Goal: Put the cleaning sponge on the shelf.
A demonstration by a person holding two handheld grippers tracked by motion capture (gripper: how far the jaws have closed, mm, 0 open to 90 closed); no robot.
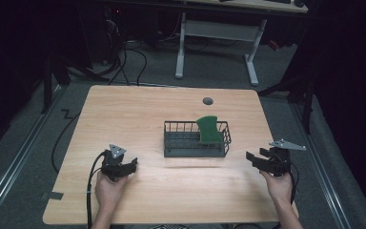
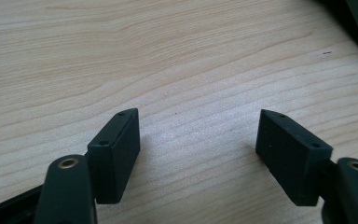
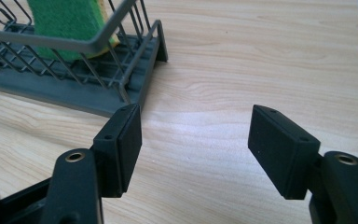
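A green sponge (image 1: 208, 129) with a yellow underside stands on edge in the right half of a dark wire basket (image 1: 172, 144) at the middle of the wooden table. In the right gripper view the sponge (image 3: 65, 18) leans against the basket's wire wall (image 3: 98, 44) at the upper left. My right gripper (image 1: 251, 158) is to the right of the basket, low over the table, open with nothing between its jaws (image 3: 195, 140). My left gripper (image 1: 132, 165) rests left of the basket near the front, open over bare wood (image 2: 198, 140).
The light wooden table (image 1: 124, 109) has a small grey round cap (image 1: 208, 101) near its far edge. Cables trail off the table's left side to the floor. A white desk frame (image 1: 217, 43) stands on the floor beyond the table.
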